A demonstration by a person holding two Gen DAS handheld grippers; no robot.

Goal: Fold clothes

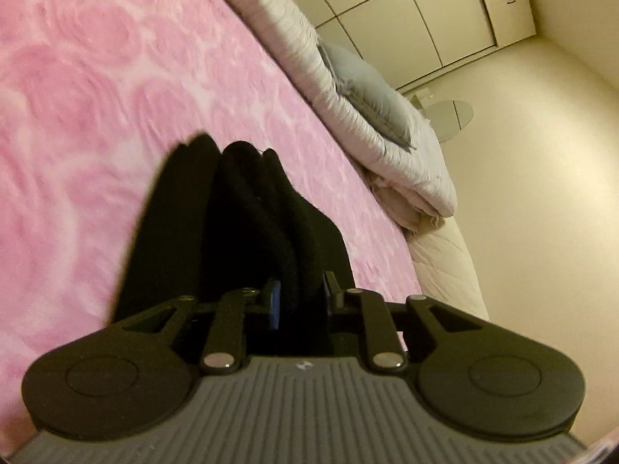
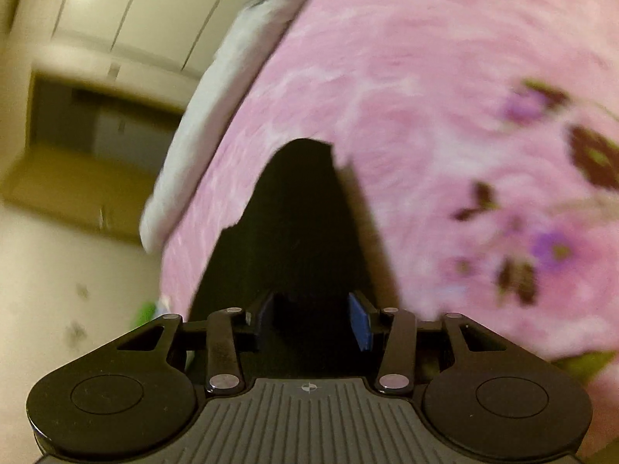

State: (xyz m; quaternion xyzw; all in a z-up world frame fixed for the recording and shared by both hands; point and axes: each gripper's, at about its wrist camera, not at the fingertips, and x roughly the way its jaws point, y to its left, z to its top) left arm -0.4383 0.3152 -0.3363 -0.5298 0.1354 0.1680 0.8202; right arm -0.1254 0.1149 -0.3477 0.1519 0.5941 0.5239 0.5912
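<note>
A black garment (image 1: 247,212) hangs bunched in thick folds above the pink floral blanket (image 1: 96,89). My left gripper (image 1: 300,297) is shut on the garment's folds, with blue pads (image 1: 274,303) pressed against the cloth. In the right wrist view the same black garment (image 2: 298,224) runs out from between the fingers over the pink blanket (image 2: 406,96). My right gripper (image 2: 311,319) is shut on it, blue pads (image 2: 359,321) on either side of the cloth. Both views are blurred.
A rolled white duvet (image 1: 348,96) with a grey-blue pillow (image 1: 367,92) lies along the bed's far edge. Beyond it are a cream floor (image 1: 541,193) and wardrobe doors (image 1: 406,7). The right view shows the bed edge (image 2: 185,147) and cabinets (image 2: 96,116).
</note>
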